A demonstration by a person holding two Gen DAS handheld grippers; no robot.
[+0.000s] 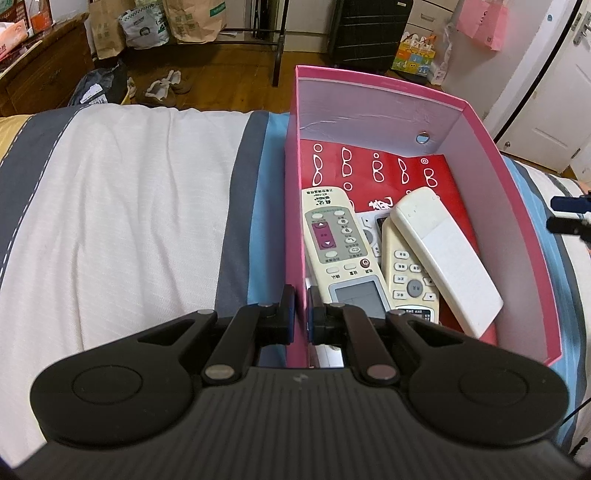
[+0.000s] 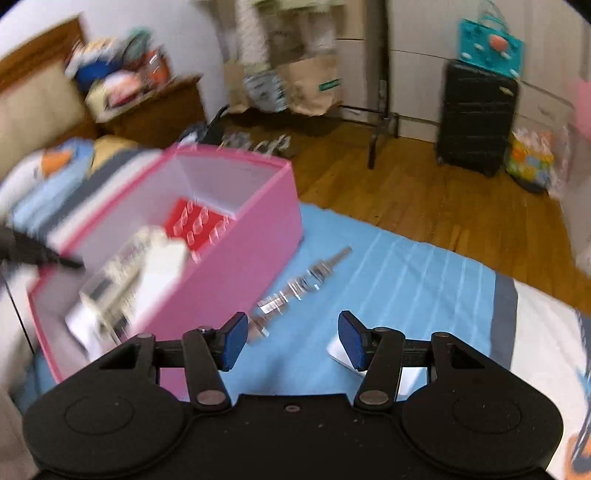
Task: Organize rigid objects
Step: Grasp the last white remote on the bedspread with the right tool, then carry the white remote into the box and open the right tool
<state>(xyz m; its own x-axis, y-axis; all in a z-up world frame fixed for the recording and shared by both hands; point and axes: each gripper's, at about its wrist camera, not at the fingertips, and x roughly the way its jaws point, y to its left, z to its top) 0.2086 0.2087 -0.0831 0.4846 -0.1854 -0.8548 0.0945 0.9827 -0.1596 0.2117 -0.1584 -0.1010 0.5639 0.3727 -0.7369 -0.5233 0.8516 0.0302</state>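
A pink box [image 1: 528, 221] stands on the bed and holds several white remote controls [image 1: 340, 258] on a red printed bag [image 1: 373, 173]. My left gripper [image 1: 301, 314] is shut on the box's near left wall, one finger outside and one inside. In the blurred right wrist view the pink box [image 2: 258, 236] sits at left with remotes [image 2: 136, 273] inside. My right gripper [image 2: 293, 339] is open and empty above the blue sheet. A silvery elongated object [image 2: 303, 284] lies on the sheet beside the box. A white object [image 2: 341, 356] lies partly hidden behind the right finger.
The bed has a white, grey and blue striped sheet [image 1: 129, 206]. Beyond its edge is a wooden floor [image 2: 424, 192] with a black suitcase [image 2: 476, 118], paper bags [image 1: 192, 22] and a wooden cabinet [image 1: 40, 70]. The right gripper's tips [image 1: 570, 216] show at the left view's right edge.
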